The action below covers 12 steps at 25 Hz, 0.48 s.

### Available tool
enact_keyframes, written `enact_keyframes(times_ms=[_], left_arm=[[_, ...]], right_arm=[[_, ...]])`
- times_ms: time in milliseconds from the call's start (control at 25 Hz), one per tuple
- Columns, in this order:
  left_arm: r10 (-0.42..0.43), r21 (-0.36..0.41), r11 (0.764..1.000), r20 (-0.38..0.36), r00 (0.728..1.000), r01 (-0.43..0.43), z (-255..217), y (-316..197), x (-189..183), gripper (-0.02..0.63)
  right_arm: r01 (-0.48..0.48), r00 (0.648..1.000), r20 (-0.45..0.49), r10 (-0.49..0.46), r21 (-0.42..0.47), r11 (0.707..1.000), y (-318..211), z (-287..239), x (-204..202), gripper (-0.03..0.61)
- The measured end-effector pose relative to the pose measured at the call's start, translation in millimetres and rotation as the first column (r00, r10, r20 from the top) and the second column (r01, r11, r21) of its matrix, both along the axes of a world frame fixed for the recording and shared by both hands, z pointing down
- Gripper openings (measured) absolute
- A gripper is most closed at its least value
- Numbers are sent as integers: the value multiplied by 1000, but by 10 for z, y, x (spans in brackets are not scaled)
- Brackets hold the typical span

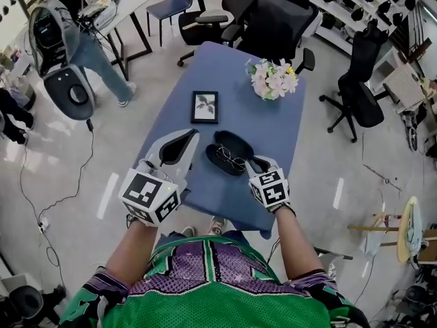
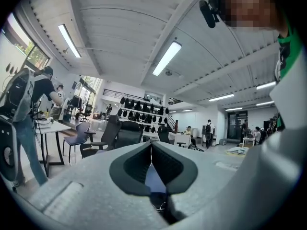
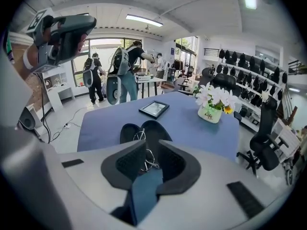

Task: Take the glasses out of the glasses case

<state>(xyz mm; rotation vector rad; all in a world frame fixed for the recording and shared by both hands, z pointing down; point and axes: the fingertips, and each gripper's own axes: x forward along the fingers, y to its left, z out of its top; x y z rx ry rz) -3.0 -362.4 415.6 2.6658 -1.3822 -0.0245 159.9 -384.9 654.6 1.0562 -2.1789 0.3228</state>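
1. Left hand-held gripper (image 2: 151, 146) is clenched and empty, left of the case (image 1: 235, 143).
2. Right hand-held gripper (image 3: 148, 152), released, straddles the glasses (image 1: 233, 160), perhaps touching them.
3. Glasses lie in the open case on the near worktop (image 1: 232, 80).

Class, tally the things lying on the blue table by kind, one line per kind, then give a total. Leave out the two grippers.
Glasses case: 1
Pair of glasses: 1
Picture frame: 1
Pot of flowers: 1
Total: 4
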Motion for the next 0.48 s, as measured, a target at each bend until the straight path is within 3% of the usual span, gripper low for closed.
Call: enact_keyframes(times_ms=[480], left_arm=[[-64, -32, 997, 39, 997, 66, 99, -85, -37, 17]], right_arm=[[44, 999, 8, -44, -70, 997, -141, 353, 4, 66]])
